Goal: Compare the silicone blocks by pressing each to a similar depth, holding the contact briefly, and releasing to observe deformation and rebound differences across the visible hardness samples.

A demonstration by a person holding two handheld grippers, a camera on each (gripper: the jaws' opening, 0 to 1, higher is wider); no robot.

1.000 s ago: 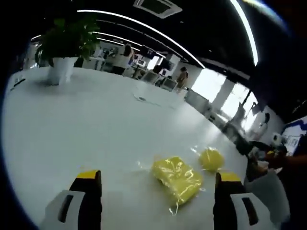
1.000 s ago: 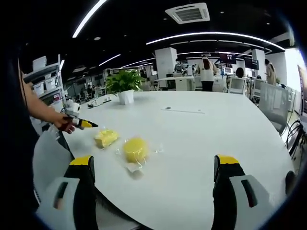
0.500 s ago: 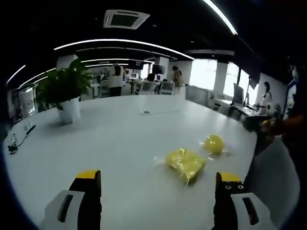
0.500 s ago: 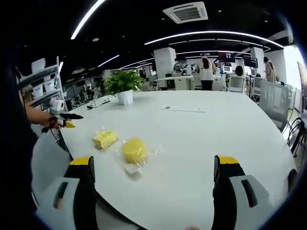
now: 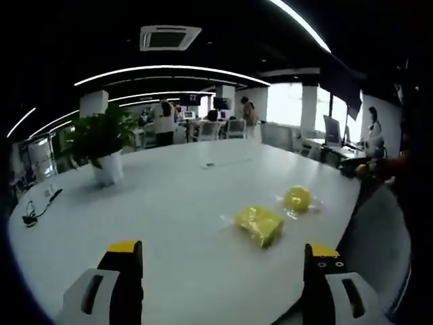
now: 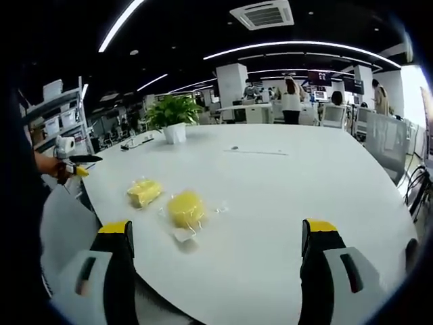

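Both grippers, left gripper [image 5: 216, 271] and right gripper [image 6: 216, 271], hang released short of two yellow blocks [image 6: 186, 207] [image 6: 144, 192] ahead on table [image 6: 284, 183]; pressing apparently not begun, next close in.

Two yellow silicone samples in glossy clear wrap, a blocky slab [image 5: 259, 224] and a rounder lump [image 5: 297, 198], on a plain white table [image 5: 162, 203]. Left gripper [image 5: 220, 288] and right gripper [image 6: 220, 284] alike: black jaws with yellow tips and pale grey bodies. Green leaves over a white pot on the potted plant [image 6: 173, 116], under a black ceiling [image 6: 203, 27] striped with thin white light lines.
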